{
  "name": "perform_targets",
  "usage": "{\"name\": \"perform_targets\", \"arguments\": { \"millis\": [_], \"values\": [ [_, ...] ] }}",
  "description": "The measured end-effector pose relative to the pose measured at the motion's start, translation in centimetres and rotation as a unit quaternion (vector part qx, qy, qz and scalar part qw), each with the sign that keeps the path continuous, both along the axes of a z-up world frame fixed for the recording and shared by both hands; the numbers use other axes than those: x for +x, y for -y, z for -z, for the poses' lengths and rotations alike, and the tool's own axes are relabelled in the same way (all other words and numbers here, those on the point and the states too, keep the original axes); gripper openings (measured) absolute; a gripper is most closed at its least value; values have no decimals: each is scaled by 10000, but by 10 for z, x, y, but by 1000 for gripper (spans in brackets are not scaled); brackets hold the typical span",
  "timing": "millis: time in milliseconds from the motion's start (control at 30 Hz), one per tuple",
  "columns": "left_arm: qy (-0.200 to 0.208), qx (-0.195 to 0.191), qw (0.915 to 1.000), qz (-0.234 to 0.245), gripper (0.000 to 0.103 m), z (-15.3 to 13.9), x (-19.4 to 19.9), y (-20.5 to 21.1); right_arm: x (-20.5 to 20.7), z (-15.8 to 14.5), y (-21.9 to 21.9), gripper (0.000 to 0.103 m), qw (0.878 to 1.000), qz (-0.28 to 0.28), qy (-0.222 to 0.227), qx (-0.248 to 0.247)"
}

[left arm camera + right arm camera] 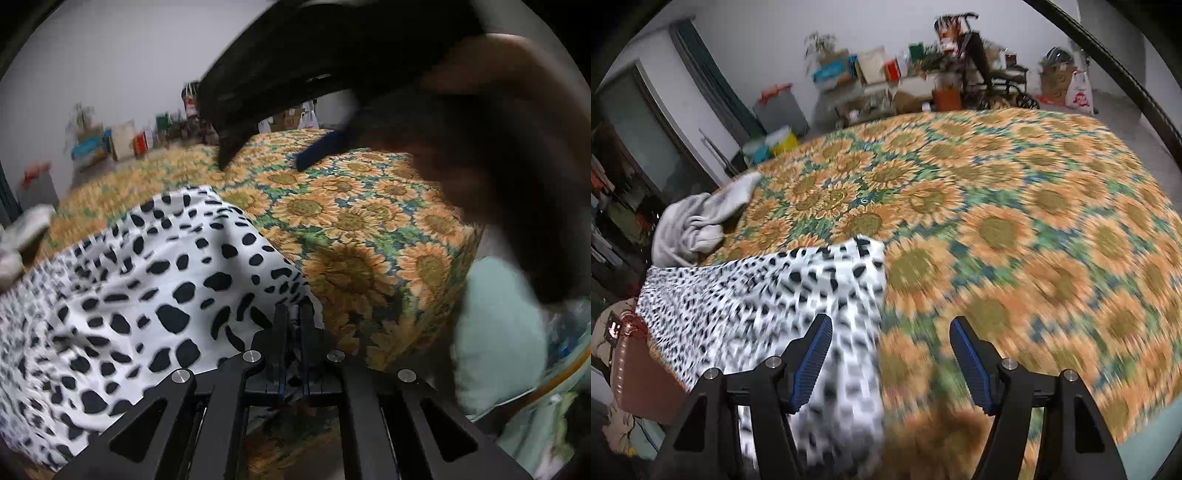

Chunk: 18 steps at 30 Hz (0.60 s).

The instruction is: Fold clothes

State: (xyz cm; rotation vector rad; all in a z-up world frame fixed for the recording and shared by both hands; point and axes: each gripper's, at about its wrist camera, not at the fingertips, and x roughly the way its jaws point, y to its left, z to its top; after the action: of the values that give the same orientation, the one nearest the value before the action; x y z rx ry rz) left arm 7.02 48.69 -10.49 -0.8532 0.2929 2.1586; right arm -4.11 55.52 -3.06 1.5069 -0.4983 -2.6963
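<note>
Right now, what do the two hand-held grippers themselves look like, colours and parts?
Both are matte black frames with cut-out slots and round silver bolt heads. The right hand-held gripper has ribbed blue pads on its fingers. The left hand-held gripper shows thin blue edging along its black fingers.

A spotted garment (768, 295) lies on the bed (1015, 206) along its left edge; a crumpled cloth (698, 221) sits on the bed just behind it, at the same edge; boxes and bags (871, 70) stand against the wall beyond the bed.
</note>
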Motion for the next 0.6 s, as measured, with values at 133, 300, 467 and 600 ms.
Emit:
{"name": "perform_targets", "arguments": {
  "millis": [133,300,467,600],
  "values": [
    [328,364,9987,-161,5,-6,-10,14,-48,19,13,69,9986,-162,511,-32],
    [700,595,9956,-190,5,-2,-22,22,-72,39,21,61,9938,-113,1096,176],
    [1075,614,9923,-9,4,11,-18,19,-88,32,11,3,9948,71,989,-245],
    [1281,724,9891,-5,4,14,-21,20,-100,27,13,3,9964,124,810,-199]
  ]
}}
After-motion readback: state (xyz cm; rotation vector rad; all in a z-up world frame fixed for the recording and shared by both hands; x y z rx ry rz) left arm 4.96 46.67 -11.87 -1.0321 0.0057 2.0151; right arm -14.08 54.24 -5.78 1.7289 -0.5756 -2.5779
